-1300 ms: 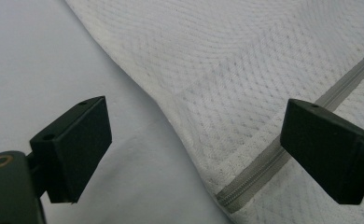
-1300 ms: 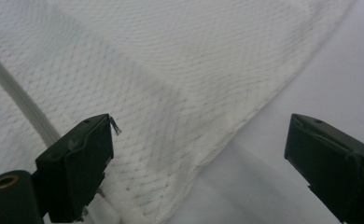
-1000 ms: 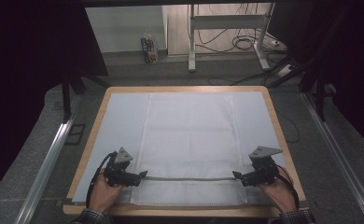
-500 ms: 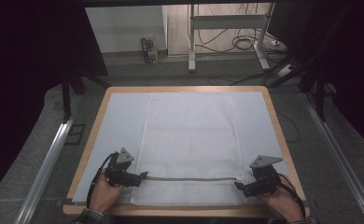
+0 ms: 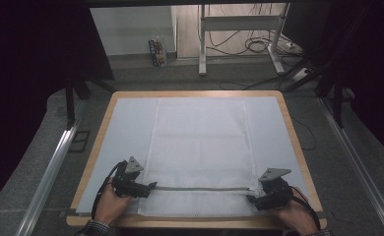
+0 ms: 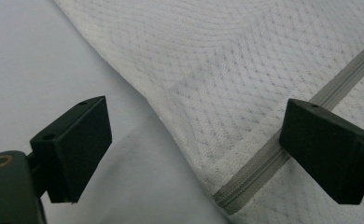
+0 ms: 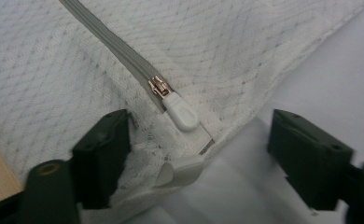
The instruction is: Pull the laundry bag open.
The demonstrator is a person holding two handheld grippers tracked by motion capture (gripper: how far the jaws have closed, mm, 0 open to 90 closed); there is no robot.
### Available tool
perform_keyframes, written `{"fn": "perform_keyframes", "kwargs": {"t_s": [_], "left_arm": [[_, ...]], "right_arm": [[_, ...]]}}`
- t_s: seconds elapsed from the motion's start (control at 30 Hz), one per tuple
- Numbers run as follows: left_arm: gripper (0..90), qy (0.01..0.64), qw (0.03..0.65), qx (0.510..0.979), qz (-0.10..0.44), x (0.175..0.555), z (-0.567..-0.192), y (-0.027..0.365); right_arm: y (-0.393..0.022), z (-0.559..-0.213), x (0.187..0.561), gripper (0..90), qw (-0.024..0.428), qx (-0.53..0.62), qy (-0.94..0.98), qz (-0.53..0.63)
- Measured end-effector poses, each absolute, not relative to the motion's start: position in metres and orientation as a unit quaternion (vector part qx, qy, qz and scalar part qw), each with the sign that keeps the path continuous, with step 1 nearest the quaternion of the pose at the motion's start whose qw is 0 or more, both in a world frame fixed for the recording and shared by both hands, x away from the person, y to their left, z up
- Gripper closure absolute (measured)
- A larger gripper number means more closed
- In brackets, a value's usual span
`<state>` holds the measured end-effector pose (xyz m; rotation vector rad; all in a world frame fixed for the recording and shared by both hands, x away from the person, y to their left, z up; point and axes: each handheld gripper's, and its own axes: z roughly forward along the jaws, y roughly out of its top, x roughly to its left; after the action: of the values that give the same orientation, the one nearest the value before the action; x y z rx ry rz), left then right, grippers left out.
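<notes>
Over on the left, a metal rail (image 5: 47,172) runs along the floor beside the worktop (image 5: 97,129), whose wooden rim frames a pale blue sheet (image 5: 126,132). On that sheet lies a white mesh bag (image 5: 200,147), flat, with a grey zipper (image 5: 200,188) running across its near end. The left tool (image 5: 148,187) sits at the left end of that zipper, held low by the person's left hand (image 5: 112,202); seen along its own length, its jaws stand wide apart over the bag's corner (image 6: 189,154) and grip nothing, the zipper end (image 6: 245,179) lying between them. Moving right, the right tool (image 5: 251,199) rests at the other end of the zipper in the right hand (image 5: 293,214), jaws likewise spread, with the white zipper pull (image 7: 182,112) lying loose between them and one jaw touching a rumpled bit of mesh. Past the far edge stand a desk frame (image 5: 239,34) and tangled cables (image 5: 259,46) on the floor, none of it crowding the hands. Compared with a second ago, the right tool has dropped nearer the front edge, while the left has barely shifted.
</notes>
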<state>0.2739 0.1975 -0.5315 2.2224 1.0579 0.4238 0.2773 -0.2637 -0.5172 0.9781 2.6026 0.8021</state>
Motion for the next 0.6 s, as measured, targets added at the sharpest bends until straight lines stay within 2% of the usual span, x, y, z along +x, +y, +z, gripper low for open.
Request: {"fn": "perform_keyframes", "kwargs": {"t_s": [0.17, 0.27, 0.43, 0.6], "left_arm": [[9.2, 0.394, 0.314, 0.847, 0.167, 0.273, -0.5306, 0.1947], [9.2, 0.389, 0.311, 0.85, 0.172, 0.2723, -0.5298, 0.1931], [9.3, 0.384, 0.308, 0.852, 0.177, 0.2718, -0.5299, 0.1914], [9.5, 0.384, 0.309, 0.851, 0.179, 0.2719, -0.5296, 0.1914]], "right_arm": [[-0.2646, -0.5168, 0.2744, 35.0, 0.13, 0.338, 0.888, 0.282], [-0.2631, -0.5159, 0.2704, 48.1, 0.128, 0.326, 0.892, 0.287], [-0.2636, -0.5157, 0.2691, 57.0, 0.122, 0.322, 0.891, 0.295], [-0.2647, -0.5151, 0.2695, 75.0, 0.125, 0.318, 0.89, 0.301]]}}
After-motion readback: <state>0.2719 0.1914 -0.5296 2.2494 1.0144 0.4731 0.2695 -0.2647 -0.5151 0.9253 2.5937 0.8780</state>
